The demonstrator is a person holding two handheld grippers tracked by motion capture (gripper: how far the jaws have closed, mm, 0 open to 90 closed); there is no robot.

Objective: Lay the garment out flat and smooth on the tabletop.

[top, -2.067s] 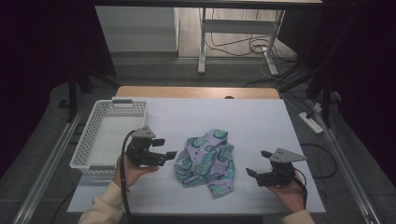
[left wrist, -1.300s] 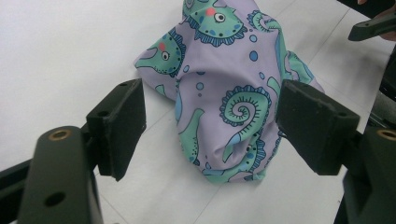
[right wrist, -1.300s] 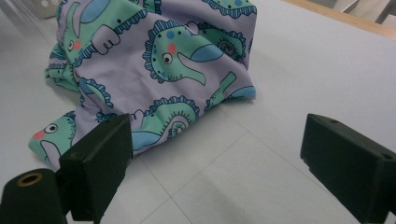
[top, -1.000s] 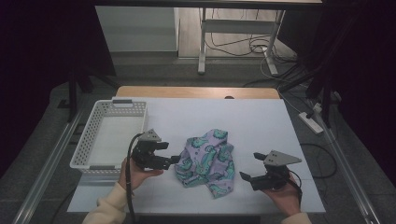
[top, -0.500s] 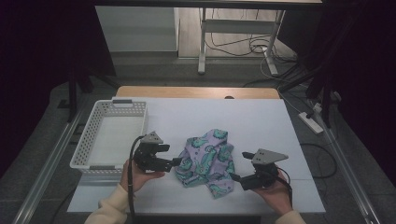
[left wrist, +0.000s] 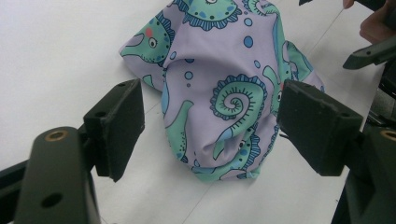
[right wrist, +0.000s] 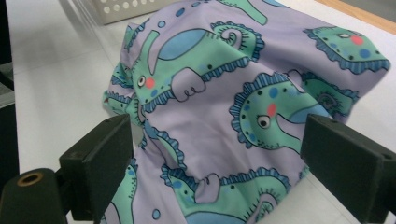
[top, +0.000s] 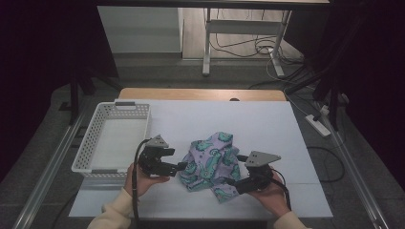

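While both hands sat apart from the crumpled cloth (top: 210, 161) two seconds ago, the high view now has the left hand-held gripper (top: 180, 165) touching its edge and the right hand-held gripper (top: 230, 182) moved in against its near corner on the table (top: 267, 119). Left gripper view: jaws wide, cloth between and ahead. Right gripper view: jaws wide, cloth bunched between them.

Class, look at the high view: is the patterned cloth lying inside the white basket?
No. The cloth lies crumpled on the table, right of the basket.
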